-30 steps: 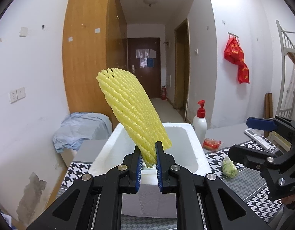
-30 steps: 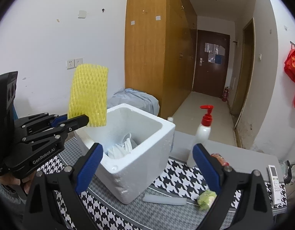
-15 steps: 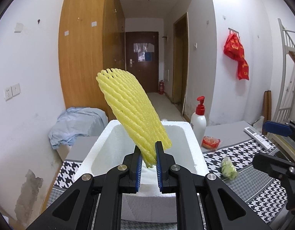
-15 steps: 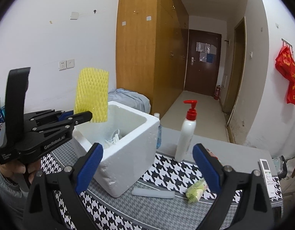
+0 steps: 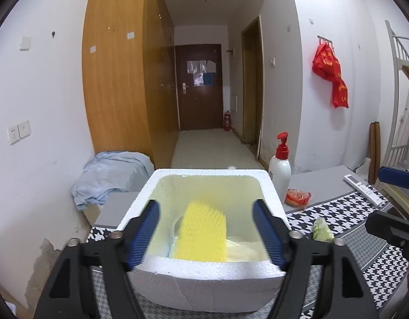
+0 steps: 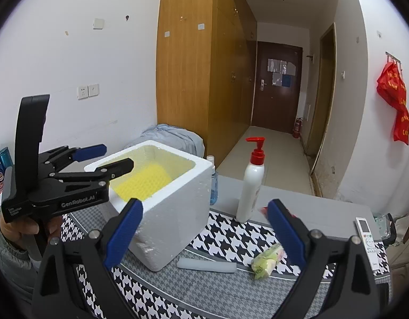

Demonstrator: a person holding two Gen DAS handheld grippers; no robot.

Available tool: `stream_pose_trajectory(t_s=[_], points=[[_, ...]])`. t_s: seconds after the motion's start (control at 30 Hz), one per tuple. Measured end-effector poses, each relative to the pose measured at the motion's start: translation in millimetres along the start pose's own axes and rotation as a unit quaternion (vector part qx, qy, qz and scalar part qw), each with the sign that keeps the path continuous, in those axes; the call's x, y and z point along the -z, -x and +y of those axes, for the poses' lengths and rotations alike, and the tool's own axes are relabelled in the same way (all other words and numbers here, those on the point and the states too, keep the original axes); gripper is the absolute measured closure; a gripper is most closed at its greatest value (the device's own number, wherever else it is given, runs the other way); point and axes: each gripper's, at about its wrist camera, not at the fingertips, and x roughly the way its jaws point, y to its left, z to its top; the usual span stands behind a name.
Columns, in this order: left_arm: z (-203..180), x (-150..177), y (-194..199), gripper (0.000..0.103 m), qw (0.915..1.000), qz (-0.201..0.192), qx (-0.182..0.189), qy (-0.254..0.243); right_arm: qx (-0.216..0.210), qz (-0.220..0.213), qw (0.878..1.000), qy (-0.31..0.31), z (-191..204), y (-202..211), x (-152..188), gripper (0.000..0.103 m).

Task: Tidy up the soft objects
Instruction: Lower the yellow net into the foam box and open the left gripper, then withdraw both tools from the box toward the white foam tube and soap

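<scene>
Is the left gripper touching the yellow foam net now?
Apart. In the left wrist view the left gripper has just been opening, and the yellow foam net lies in the foam box, clear of both pads.

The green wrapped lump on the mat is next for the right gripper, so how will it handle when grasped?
The green lump looks crinkly and irregular, so it probably squashes. It seems small, likely light. Lying loose on the mat, it may slide if nudged.

left wrist cam sits close over the foam box (image 5: 204, 279), facing down the hallway to the door (image 5: 199, 87). right wrist cam sits further back and to the right, seeing the box (image 6: 172, 212) side-on. both share box, pump bottle (image 6: 251, 183), door.
</scene>
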Motion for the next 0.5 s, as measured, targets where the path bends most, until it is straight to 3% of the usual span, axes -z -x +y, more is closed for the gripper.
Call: stream_pose_trajectory(t_s=[0.13, 0.5], points=[[0, -1, 6, 0.004, 0.9999, -0.015, 0.0, 0.004, 0.001, -0.001, 1.0, -0.004, -4, 1, 2, 0.006], [-17, -4, 23, 0.001, 0.9994, -0.029, 0.017, -0.01, 0.009, -0.008, 1.0, -0.009, -15, 13, 5, 0.006]])
